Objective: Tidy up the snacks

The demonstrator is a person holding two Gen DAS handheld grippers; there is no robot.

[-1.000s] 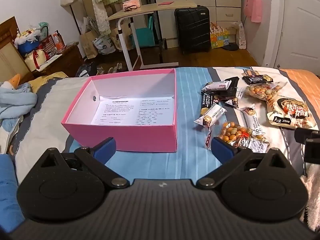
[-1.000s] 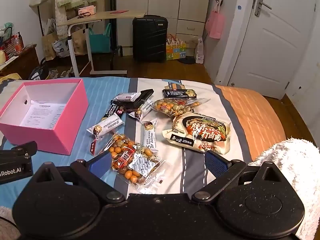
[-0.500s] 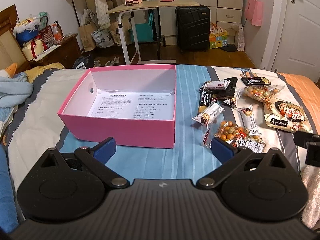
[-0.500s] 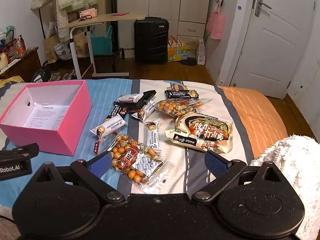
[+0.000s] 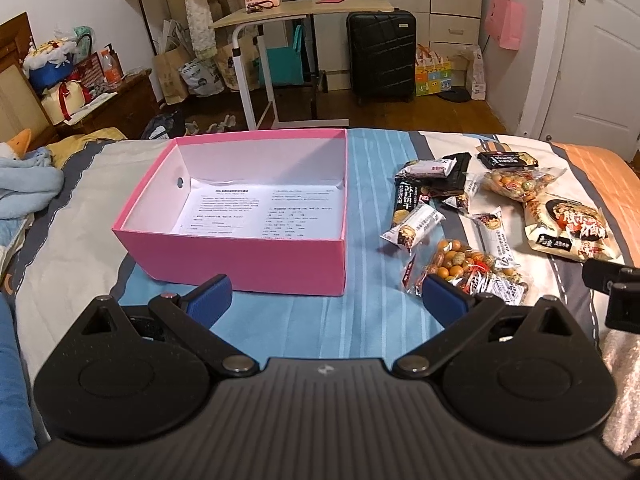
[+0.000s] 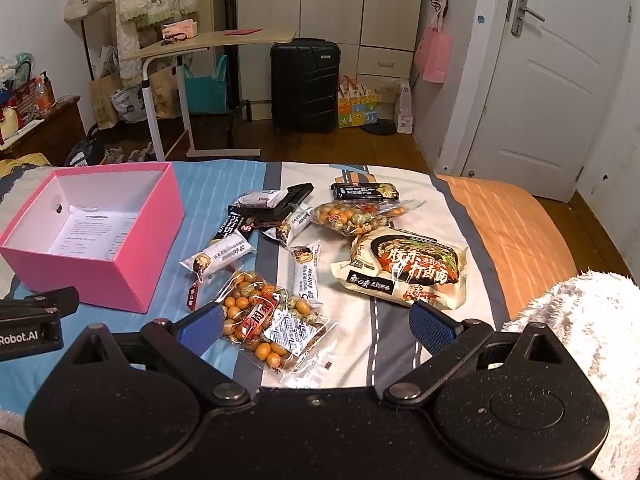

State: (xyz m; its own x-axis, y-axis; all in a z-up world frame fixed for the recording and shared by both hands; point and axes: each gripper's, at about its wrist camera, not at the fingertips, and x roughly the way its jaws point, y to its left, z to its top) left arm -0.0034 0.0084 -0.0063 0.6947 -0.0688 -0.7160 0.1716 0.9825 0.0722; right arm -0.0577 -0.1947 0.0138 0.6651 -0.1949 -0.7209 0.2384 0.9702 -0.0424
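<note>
A pink box (image 5: 248,256) (image 6: 100,272) sits open on the bed with only a printed sheet inside. Right of it lie several snack packs: a clear bag of coated nuts (image 6: 272,324) (image 5: 468,272), a large noodle pack (image 6: 404,272) (image 5: 568,228), a second nut bag (image 6: 356,216), small white bars (image 6: 218,258) and dark wrappers (image 6: 364,191). My left gripper (image 5: 326,300) hangs open in front of the box's near wall, holding nothing. Open and empty too, my right gripper (image 6: 316,326) hovers just short of the near nut bag.
The bed (image 6: 508,236) has a striped blue, white and orange cover. A fluffy white blanket (image 6: 580,340) lies at the right. Beyond the bed's far edge stand a rolling desk (image 6: 200,40), a black suitcase (image 6: 304,84) and a white door (image 6: 552,80).
Both grippers have pulled back and risen a little, so the box and snacks sit farther off in both views. Neither gripper's opening has changed and nothing on the bed has moved.
</note>
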